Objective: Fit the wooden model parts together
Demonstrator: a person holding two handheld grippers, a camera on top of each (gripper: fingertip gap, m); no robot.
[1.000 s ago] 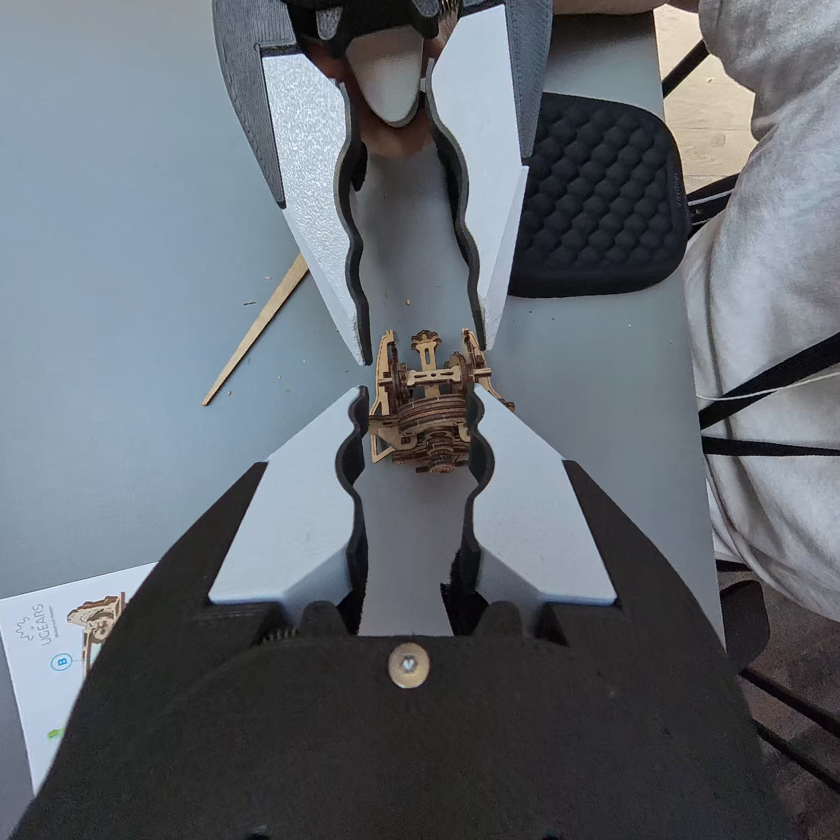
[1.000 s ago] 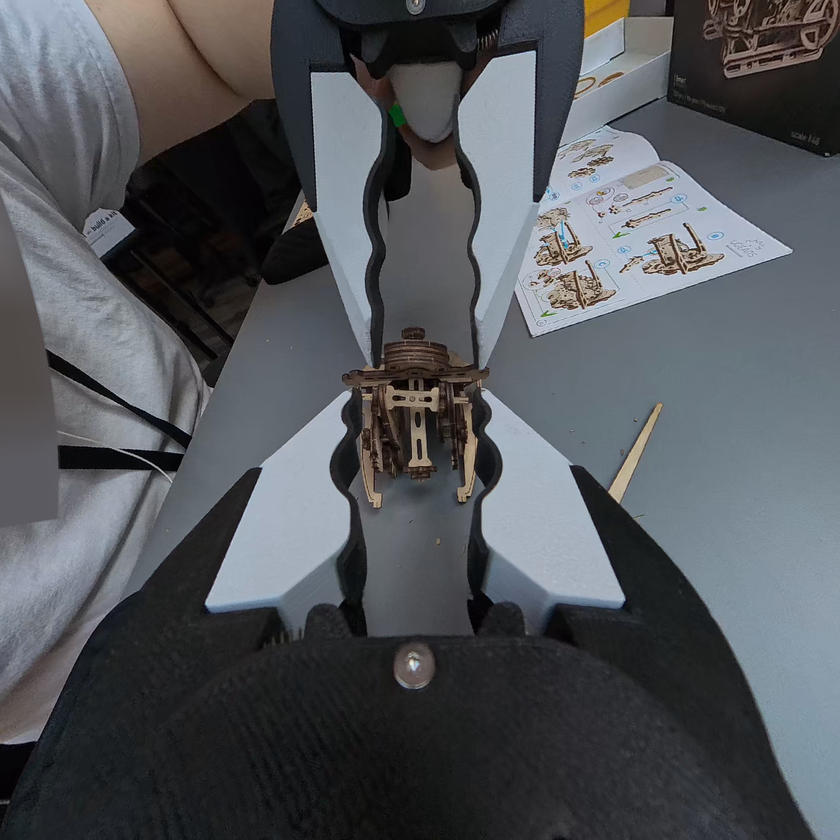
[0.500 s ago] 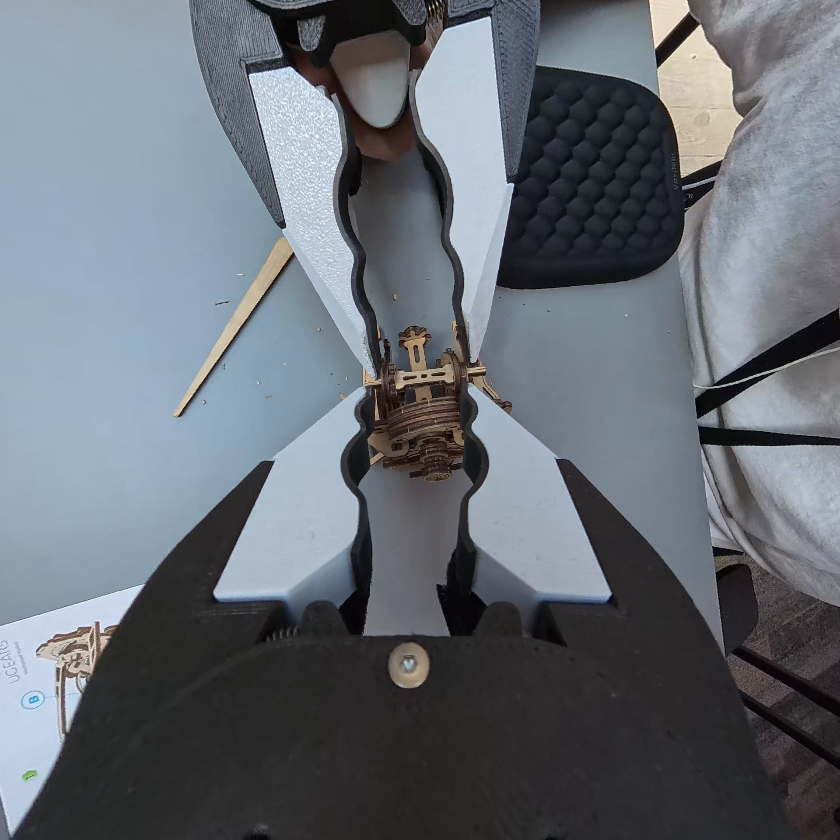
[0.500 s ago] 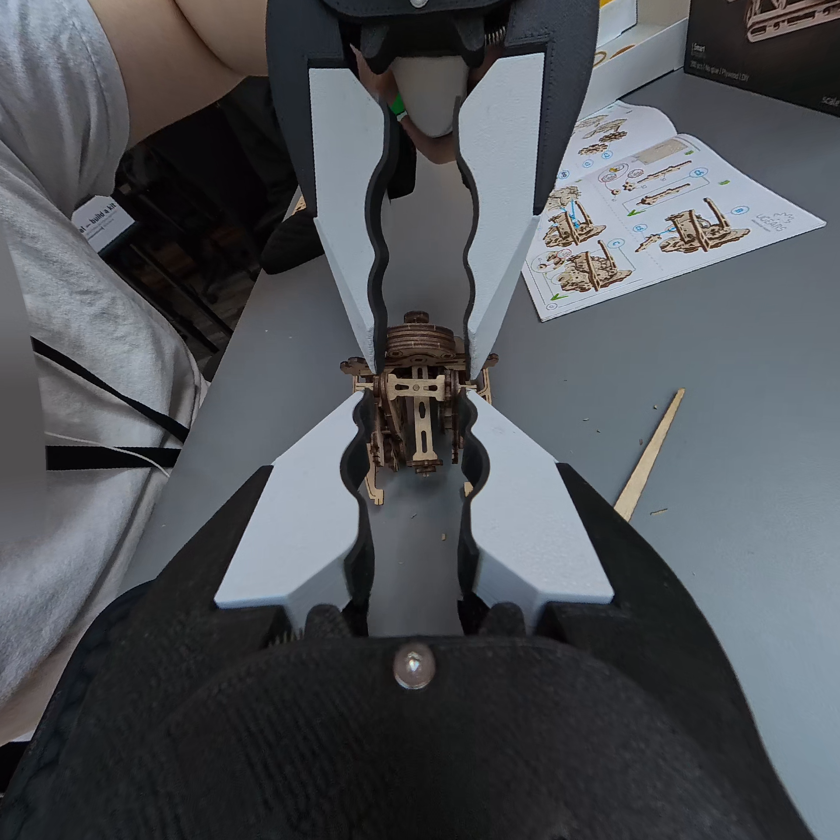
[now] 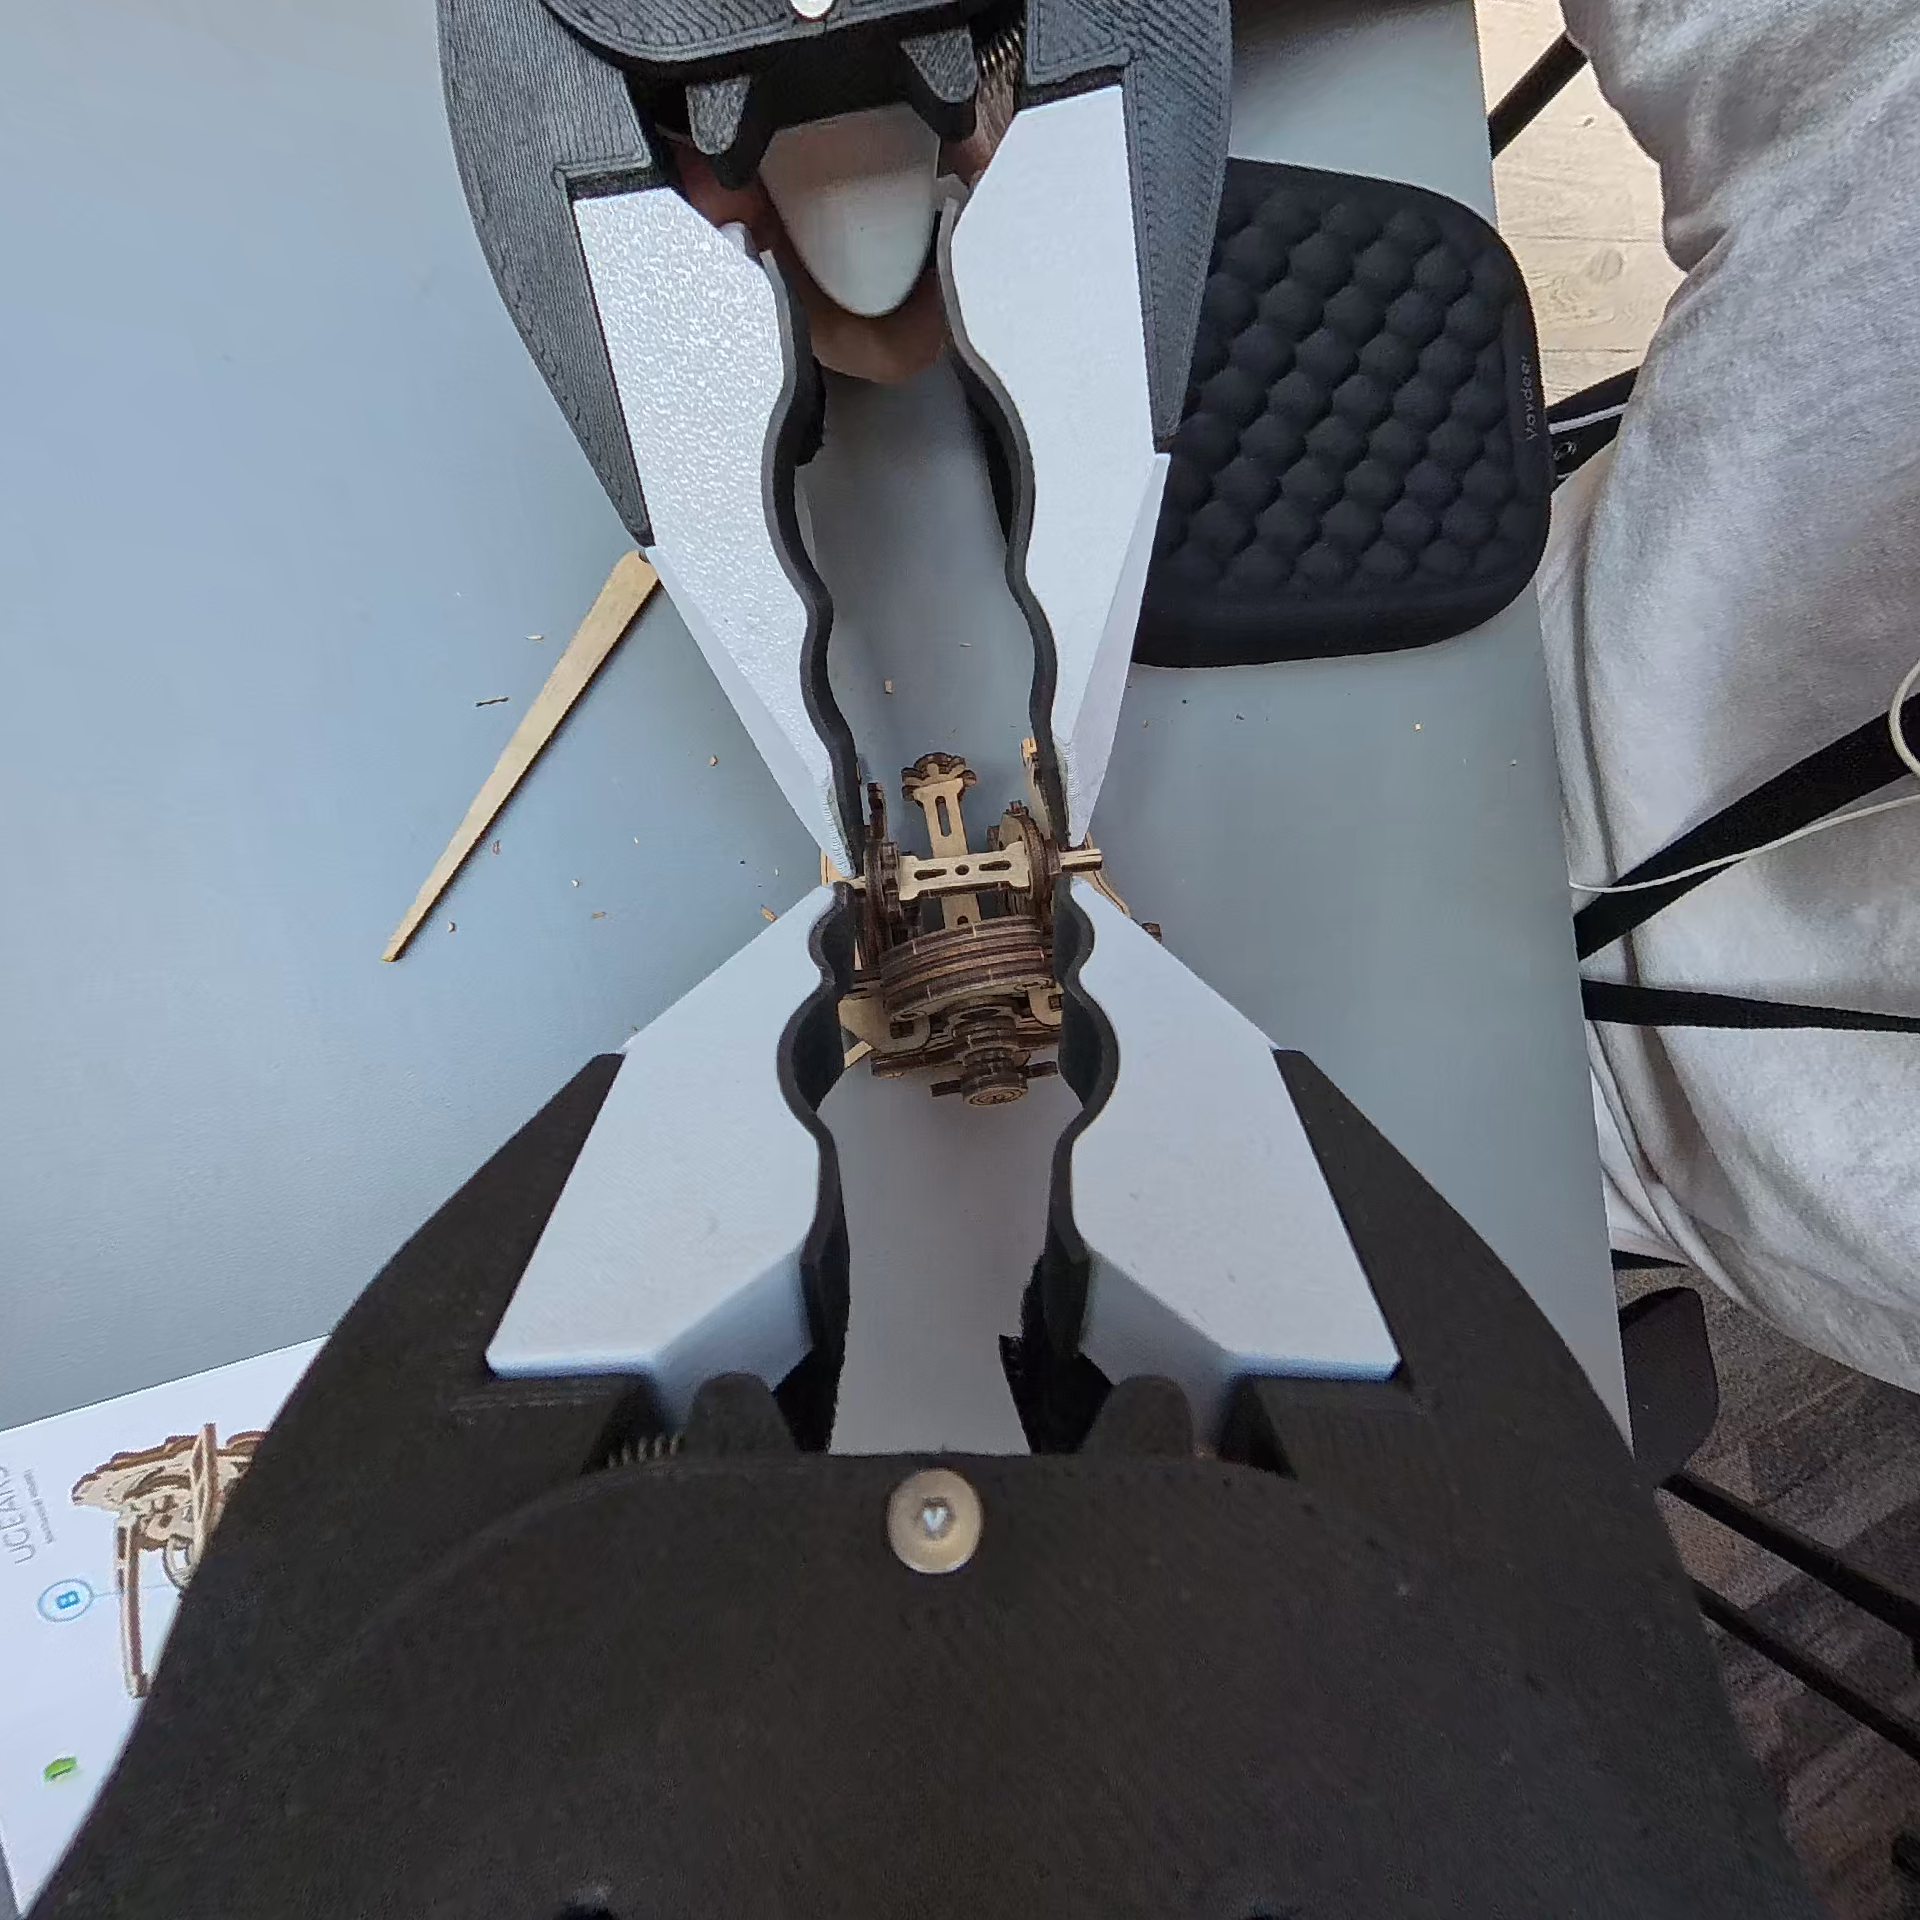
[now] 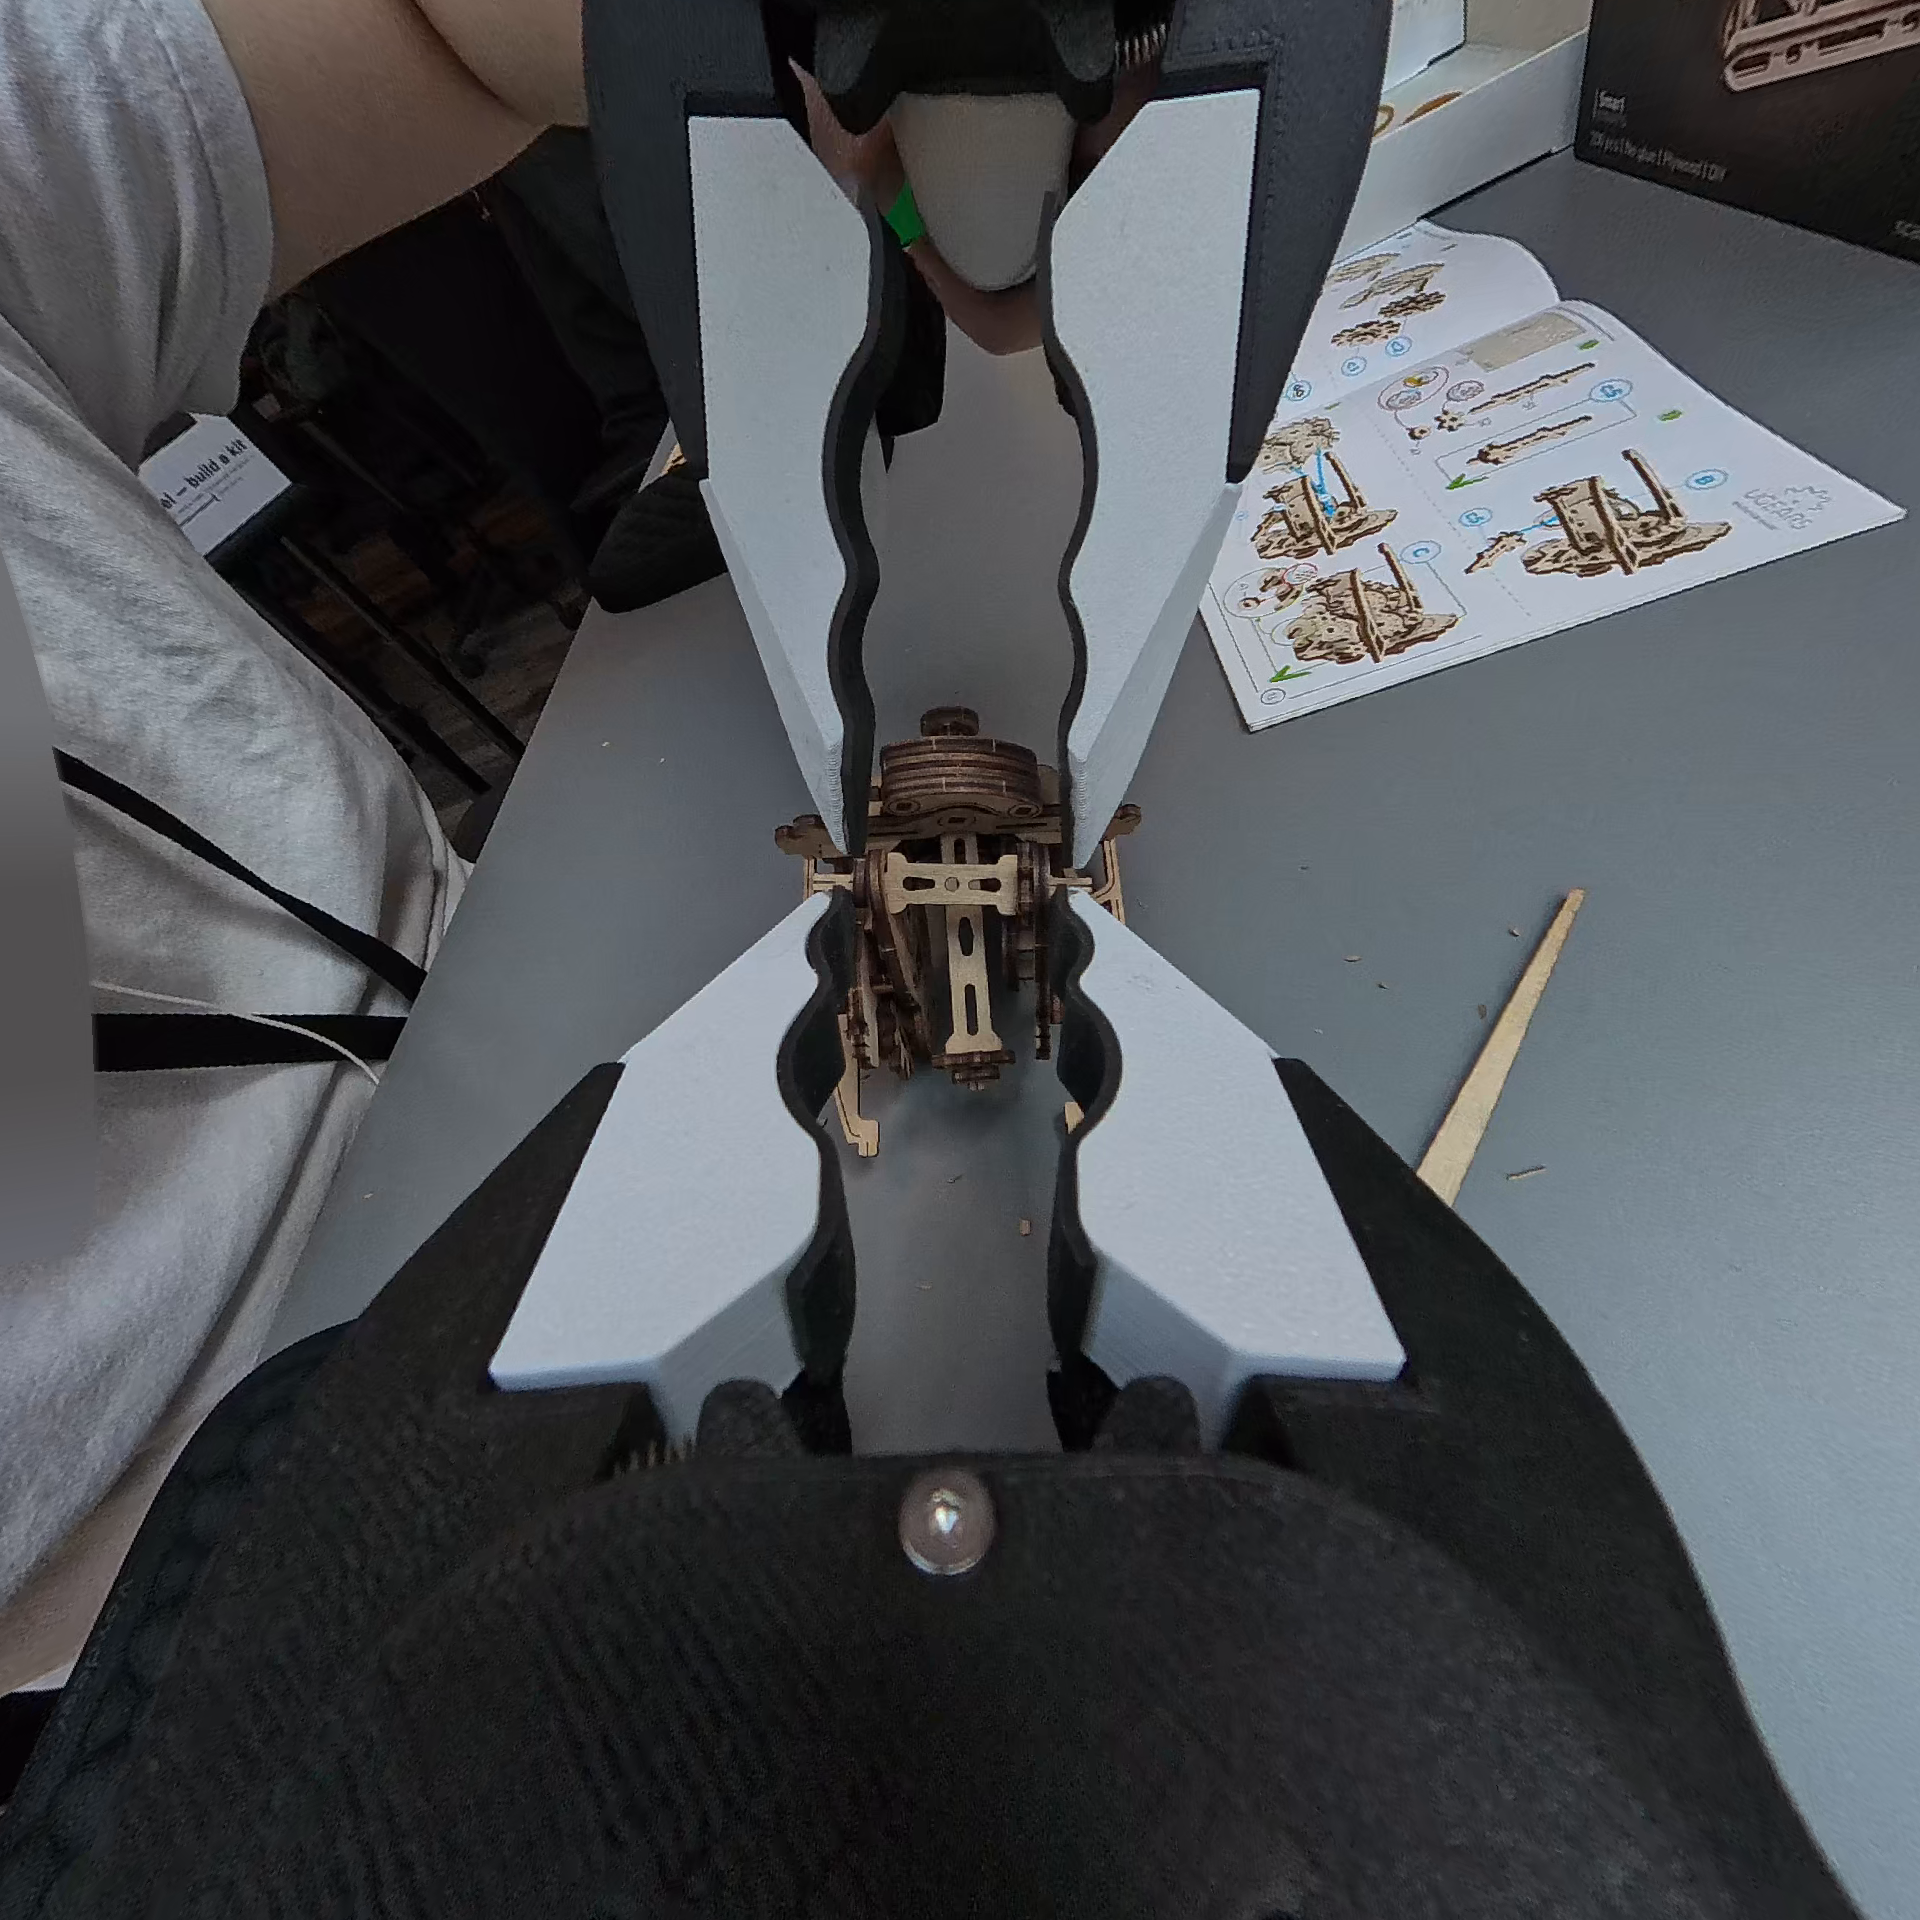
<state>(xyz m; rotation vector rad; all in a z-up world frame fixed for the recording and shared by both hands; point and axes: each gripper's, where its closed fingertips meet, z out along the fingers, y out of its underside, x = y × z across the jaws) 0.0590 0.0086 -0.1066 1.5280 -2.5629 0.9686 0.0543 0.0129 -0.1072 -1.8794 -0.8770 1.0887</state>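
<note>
A small wooden model (image 5: 961,966) of stacked discs, gears and a cross bar stands on the grey table (image 5: 260,520). My left gripper (image 5: 956,935) reaches in from the near side and is shut on its disc end. My right gripper (image 5: 956,826) comes from the opposite side, tips almost meeting the left one's. In the right wrist view, my right gripper (image 6: 951,925) is shut on the model (image 6: 966,987) at the cross-bar end, with the left gripper (image 6: 961,826) opposite it. The model's sides are hidden by the finger pads.
A thin wooden stick (image 5: 520,748) lies on the table, also in the right wrist view (image 6: 1496,1049). An instruction sheet (image 6: 1507,499) and a dark box (image 6: 1766,104) lie behind. A black quilted pad (image 5: 1340,436) sits at the table edge. A person in grey (image 5: 1766,623) sits beside it. Left and right tips are no more than a few centimetres apart.
Both grippers have moved in toward each other and narrowed their jaws onto the model, which now sits squeezed between all four fingertips.
</note>
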